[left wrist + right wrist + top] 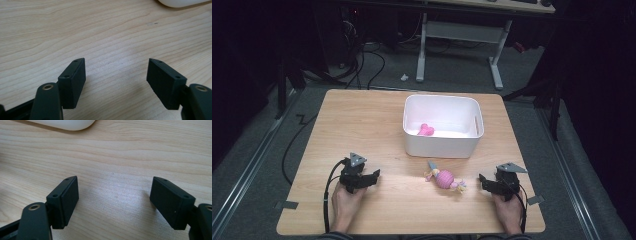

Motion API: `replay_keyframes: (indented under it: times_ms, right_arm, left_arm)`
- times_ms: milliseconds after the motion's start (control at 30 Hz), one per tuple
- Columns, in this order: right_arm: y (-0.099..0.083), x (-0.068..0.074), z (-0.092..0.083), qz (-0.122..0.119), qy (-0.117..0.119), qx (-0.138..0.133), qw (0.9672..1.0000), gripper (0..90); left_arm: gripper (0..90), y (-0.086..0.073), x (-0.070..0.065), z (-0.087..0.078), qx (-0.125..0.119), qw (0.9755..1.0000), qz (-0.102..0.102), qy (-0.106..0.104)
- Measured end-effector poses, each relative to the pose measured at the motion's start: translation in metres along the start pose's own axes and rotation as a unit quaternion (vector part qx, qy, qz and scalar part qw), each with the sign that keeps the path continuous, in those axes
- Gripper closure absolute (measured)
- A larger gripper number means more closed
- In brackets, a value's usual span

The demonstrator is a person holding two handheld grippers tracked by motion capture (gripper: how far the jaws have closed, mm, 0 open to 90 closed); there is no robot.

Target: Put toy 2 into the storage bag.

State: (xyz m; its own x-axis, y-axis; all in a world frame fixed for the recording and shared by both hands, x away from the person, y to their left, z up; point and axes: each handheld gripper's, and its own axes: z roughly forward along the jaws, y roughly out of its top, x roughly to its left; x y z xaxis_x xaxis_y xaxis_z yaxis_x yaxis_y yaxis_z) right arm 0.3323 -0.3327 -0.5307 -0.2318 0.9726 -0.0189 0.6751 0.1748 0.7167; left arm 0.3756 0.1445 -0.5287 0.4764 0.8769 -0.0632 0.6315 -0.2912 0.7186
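Here, the toy [445,178], pink and round with a bit sticking out at each end, lies on the table [372,125] between the two grippers, just in front of the white bin [443,145], and no jaw touches it. The left gripper [371,178] sits low by the near edge, well apart from the toy, with its jaws wide apart over bare wood. The right gripper [484,181] is nearer the toy, jaws wide apart and holding nothing; a small pink thing [426,130] lies in the bin.
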Motion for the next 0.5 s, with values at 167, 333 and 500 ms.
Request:
replay_keyframes:
  times_ms: [167,333,500]
  right_arm:
    - [0.0001,0.0001,-0.0002,0.002,0.0,0.001,1.0,23.3]
    - [0.0004,0.0,0.0001,0.0,0.002,0.002,1.0,23.0]
    - [0.0021,-0.0008,0.002,-0.01,0.012,0.002,0.9999,22.2]
  left_arm:
    - [31.1,-0.0045,-0.0048,0.0039,-0.013,0.9997,0.011,0.018]
    - [29.3,-0.0051,-0.005,0.0052,-0.016,0.9995,0.015,0.022]
    - [27.2,-0.0051,-0.0051,0.0053,-0.015,0.9996,0.017,0.019]
